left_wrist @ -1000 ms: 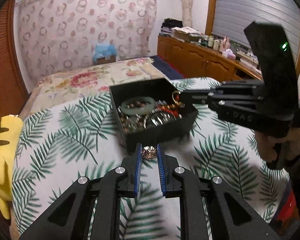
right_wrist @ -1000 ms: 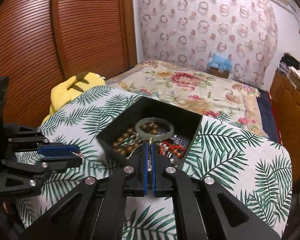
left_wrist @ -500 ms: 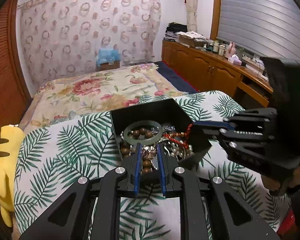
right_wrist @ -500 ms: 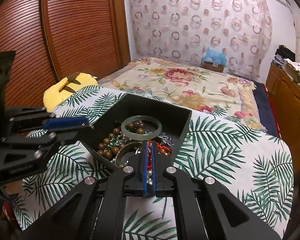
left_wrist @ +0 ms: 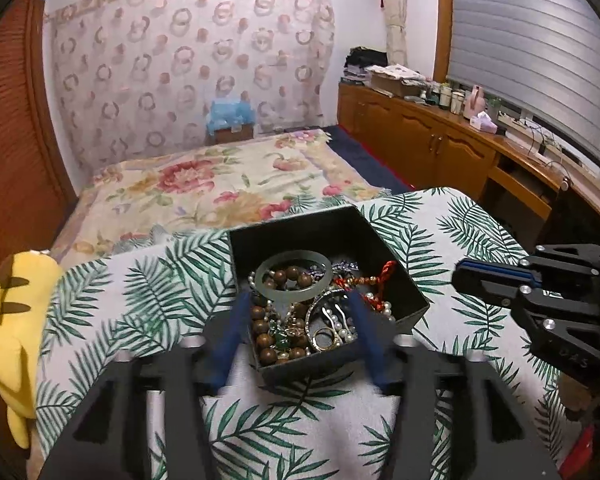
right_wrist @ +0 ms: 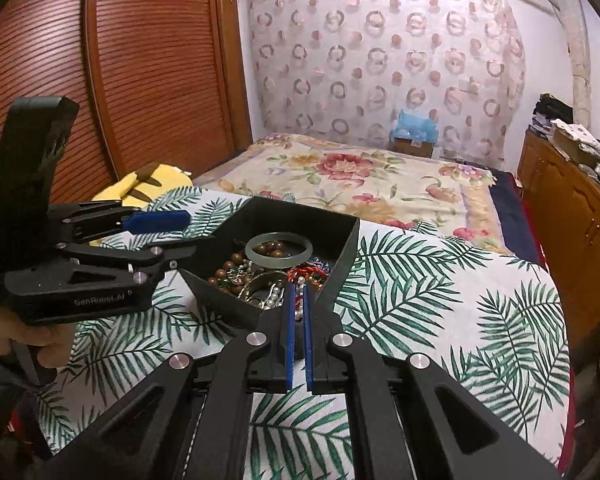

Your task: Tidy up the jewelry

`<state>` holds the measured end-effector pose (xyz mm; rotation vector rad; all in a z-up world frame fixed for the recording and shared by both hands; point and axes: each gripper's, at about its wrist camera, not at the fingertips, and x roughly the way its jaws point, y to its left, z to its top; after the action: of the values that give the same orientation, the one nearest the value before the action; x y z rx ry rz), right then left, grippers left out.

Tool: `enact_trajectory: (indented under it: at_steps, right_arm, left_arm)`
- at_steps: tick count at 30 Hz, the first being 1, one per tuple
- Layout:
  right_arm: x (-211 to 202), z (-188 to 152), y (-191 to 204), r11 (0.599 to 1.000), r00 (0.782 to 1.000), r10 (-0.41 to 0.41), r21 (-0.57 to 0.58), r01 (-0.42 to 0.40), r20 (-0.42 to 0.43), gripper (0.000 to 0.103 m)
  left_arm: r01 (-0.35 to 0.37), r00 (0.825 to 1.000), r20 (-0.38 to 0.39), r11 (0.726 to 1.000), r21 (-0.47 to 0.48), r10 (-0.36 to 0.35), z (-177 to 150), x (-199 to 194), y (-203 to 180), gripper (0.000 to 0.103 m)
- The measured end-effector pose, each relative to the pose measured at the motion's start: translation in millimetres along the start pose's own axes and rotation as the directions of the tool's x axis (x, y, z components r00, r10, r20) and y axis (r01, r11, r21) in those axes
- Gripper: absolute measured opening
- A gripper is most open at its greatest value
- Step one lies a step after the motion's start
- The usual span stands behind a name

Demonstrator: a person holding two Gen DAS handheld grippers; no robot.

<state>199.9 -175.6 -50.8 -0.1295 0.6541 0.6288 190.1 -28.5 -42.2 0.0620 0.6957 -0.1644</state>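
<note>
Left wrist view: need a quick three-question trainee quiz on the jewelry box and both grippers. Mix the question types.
1. True or false: the left gripper is shut on a bead.
2. The pale green bangle lies: A) on the leaf-print cloth B) in the black box C) on the yellow plush
3. Fill in: the right gripper fingers stand nearly ____.

Key: 1 false; 2 B; 3 closed.
</note>
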Motion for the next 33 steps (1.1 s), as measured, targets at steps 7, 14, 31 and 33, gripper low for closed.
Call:
enact_trajectory:
  at_steps: [7, 14, 31, 33]
  right_arm:
    - [-31, -13, 5, 1.0, 0.998, -0.009, 0.031, 0.007, 0.067, 0.047]
    - [-63, -25, 16, 0.992, 0.985, -0.114, 0.06, 0.107, 0.13, 0.088]
    - [-93, -42, 18, 0.966, 0.956, -0.233, 0.156, 0.207, 0.175, 0.101]
    - [-93, -43, 17, 0.965, 0.955, -0.236, 0.161, 0.209, 0.178, 0.101]
  left_arm:
    - [-0.049, 0.997, 0.06, 0.999, 0.009, 0.048, -8, -30, -6, 0.091]
    - [-0.088, 0.991, 0.099, 0.996, -0.03, 0.091, -20, -61, -8, 0.095]
    - [-0.128, 0.982, 0.123, 0.985, -0.115, 0.142, -58, -104, -1, 0.095]
    - [-0.126, 0.982, 0.123, 0.985, -0.122, 0.141, -58, -105, -1, 0.095]
